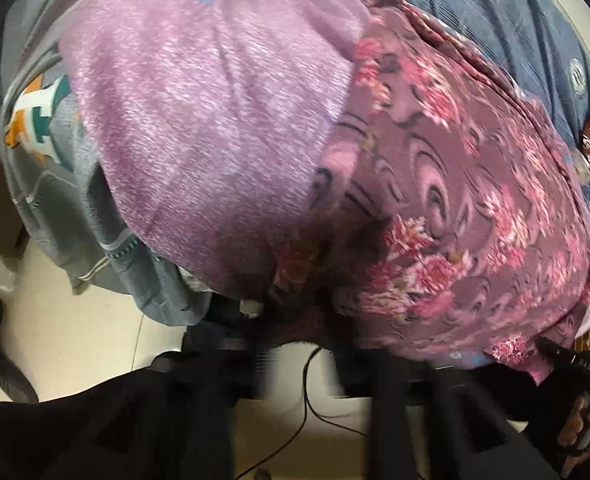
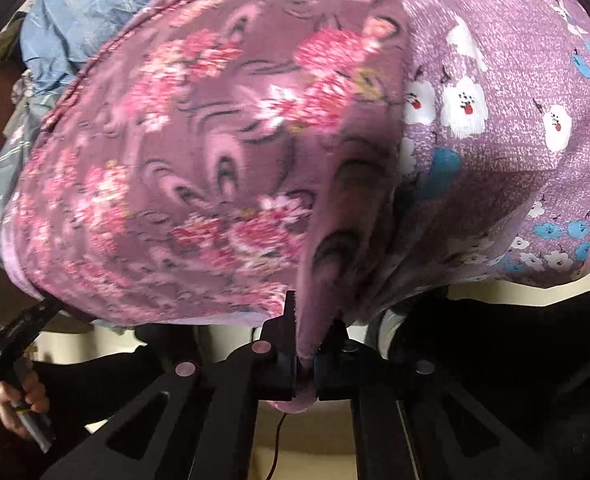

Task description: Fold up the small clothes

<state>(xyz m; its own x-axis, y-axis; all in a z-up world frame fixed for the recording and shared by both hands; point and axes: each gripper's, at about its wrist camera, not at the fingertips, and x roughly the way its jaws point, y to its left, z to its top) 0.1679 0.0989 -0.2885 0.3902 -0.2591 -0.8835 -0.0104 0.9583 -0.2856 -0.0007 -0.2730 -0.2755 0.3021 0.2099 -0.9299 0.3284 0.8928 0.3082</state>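
- The pink-flowered mauve garment (image 2: 199,168) lies spread over a heap of other cloth, reaching to the heap's near edge; both wrist views show it.
- The right gripper (image 2: 305,354) is clenched on a pulled-up fold at the garment's near edge; the cloth is pinched between the two black fingers (image 2: 283,344) and a small tuft pokes out below them.
- The left gripper (image 1: 295,344) sits at the near edge of the same garment. Its own view is blurred and dark there; the jaws read as closed, but I cannot tell whether cloth is between them.
- A hand (image 2: 19,404) grips the left gripper's handle at the lower left of the right wrist view; the other hand (image 1: 583,428) holds the right gripper's handle at the lower right of the left wrist view.
- The handle there carries small white lettering, too small to read.
- A lilac cloth with white and blue blossoms (image 2: 507,120) lies beside the garment, partly under it.
- A blue checked fabric (image 1: 495,12) lies beyond the garment's far edge.
- A grey knit piece (image 1: 43,120) with an orange, white and teal motif lies at the heap's left edge; no legible word.
- Pale floor (image 1: 75,344) and a thin black cable (image 1: 315,400) show below.
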